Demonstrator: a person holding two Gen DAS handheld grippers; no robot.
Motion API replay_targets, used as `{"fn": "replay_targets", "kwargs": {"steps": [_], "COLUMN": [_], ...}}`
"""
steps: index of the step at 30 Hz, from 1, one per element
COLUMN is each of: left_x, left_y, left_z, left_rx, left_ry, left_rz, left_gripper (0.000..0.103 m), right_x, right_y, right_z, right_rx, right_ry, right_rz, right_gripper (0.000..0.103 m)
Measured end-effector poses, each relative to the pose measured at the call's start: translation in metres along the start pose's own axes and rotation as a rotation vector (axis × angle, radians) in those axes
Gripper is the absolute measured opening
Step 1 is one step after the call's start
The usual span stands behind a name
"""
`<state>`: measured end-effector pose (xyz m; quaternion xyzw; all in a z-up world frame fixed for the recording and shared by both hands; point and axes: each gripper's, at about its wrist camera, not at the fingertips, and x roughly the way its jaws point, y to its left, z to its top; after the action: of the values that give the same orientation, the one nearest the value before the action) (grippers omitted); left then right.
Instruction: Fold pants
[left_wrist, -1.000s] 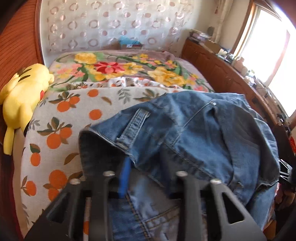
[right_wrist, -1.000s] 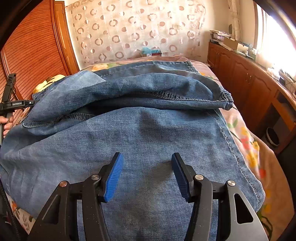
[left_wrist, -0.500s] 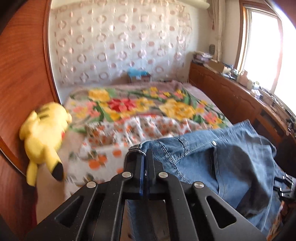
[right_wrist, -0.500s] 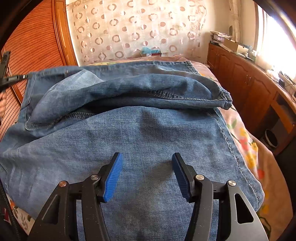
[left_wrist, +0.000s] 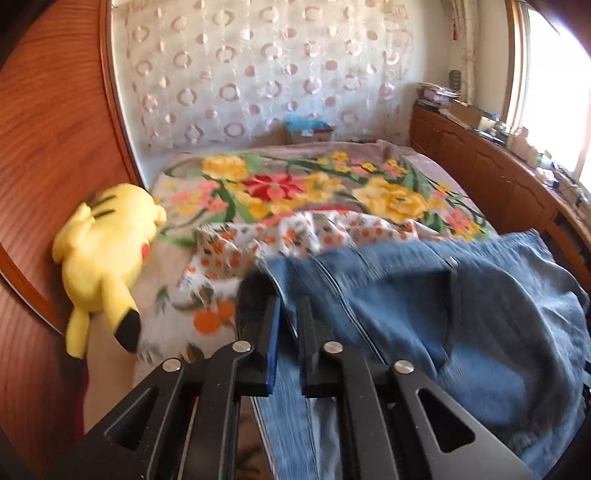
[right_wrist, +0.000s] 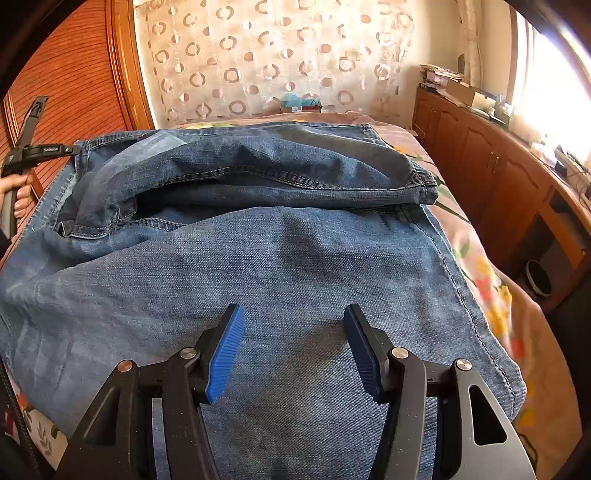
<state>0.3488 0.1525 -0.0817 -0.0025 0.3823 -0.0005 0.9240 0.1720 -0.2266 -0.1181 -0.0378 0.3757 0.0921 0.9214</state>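
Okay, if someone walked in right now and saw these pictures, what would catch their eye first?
Probably the blue jeans, spread across the near end of the bed and filling the right wrist view, with the left gripper pinching their edge. Next, the bright yellow plush toy lying by the wooden wall, and the big flowered blanket beyond.

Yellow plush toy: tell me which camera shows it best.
The left wrist view. There the yellow plush toy lies in full sight on the bed beside the wooden wall panel. In the right wrist view the jeans fill the frame and the toy does not show.
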Motion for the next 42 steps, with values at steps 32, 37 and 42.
{"fn": "replay_targets", "kwargs": {"steps": [32, 37, 42], "left_x": [-0.085, -0.104, -0.108], "left_y": [-0.06, -0.042, -0.045], "left_z": [-0.107, -0.094, -0.11], "left_rx": [-0.008, -0.047, -0.041], "left_ry": [0.017, -0.039, 0.015], "left_rz": [-0.167, -0.11, -0.121], "left_gripper": [0.008, 0.011, 0.021], "right_x": [-0.002, -0.003, -0.003], "right_y": [-0.008, -0.007, -0.007], "right_z": [-0.001, -0.001, -0.001], "right_rx": [0.002, 0.0, -0.002], "right_ry": [-0.006, -0.006, -0.005], "right_rz": [-0.002, -0.005, -0.011], "right_gripper": [0.059, 0.059, 0.059]}}
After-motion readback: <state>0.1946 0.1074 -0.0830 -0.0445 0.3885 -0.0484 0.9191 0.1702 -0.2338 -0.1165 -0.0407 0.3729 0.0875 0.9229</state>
